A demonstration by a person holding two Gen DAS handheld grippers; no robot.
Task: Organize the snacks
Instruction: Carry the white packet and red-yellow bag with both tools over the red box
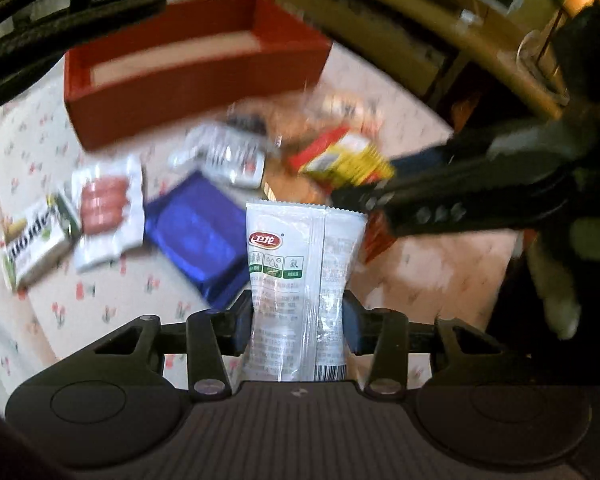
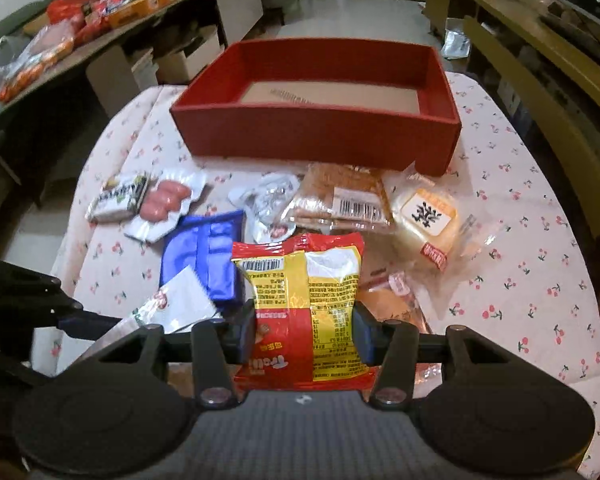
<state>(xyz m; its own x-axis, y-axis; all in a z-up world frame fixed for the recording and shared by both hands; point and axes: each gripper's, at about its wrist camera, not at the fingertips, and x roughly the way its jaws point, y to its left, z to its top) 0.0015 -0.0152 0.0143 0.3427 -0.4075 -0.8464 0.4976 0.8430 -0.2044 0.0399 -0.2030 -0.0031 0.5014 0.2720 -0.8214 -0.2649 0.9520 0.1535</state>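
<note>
Item one: your left gripper (image 1: pixel 298 320) is clamped on a white snack sachet (image 1: pixel 304 272) with a red logo, the packet standing upright between the blue pads (image 1: pixel 242 320) and rising well above them. Item two: your right gripper (image 2: pixel 304 332) is clamped on a red-and-yellow snack packet (image 2: pixel 304 300), barcode side up, its lower half pinched between the pads (image 2: pixel 364 334). Item three: red cardboard box (image 2: pixel 320 136), open-topped, its brown floor bare where visible, sitting at the far side of the cherry-print tablecloth (image 2: pixel 540 240). Loose stock lies between box and grippers: a blue foil packet (image 2: pixel 204 256), a sealed sausage pack (image 2: pixel 168 204), a small green-and-white box (image 2: pixel 120 198) touching it, a crumpled silver wrapper (image 2: pixel 268 204), a clear-wrapped bread with barcode (image 2: pixel 340 204) and a round bun in clear wrap (image 2: pixel 428 216). The right wrist view alone shows the bread items sharply, the box floor in full, and side tables (image 2: pixel 80 60) stacked with more snacks; it also catches the white sachet at lower left. The left wrist view, heavily blurred, alone shows your right gripper from the side, its black finger (image 1: pixel 440 196) reaching in with the yellow packet at its tip.
</note>
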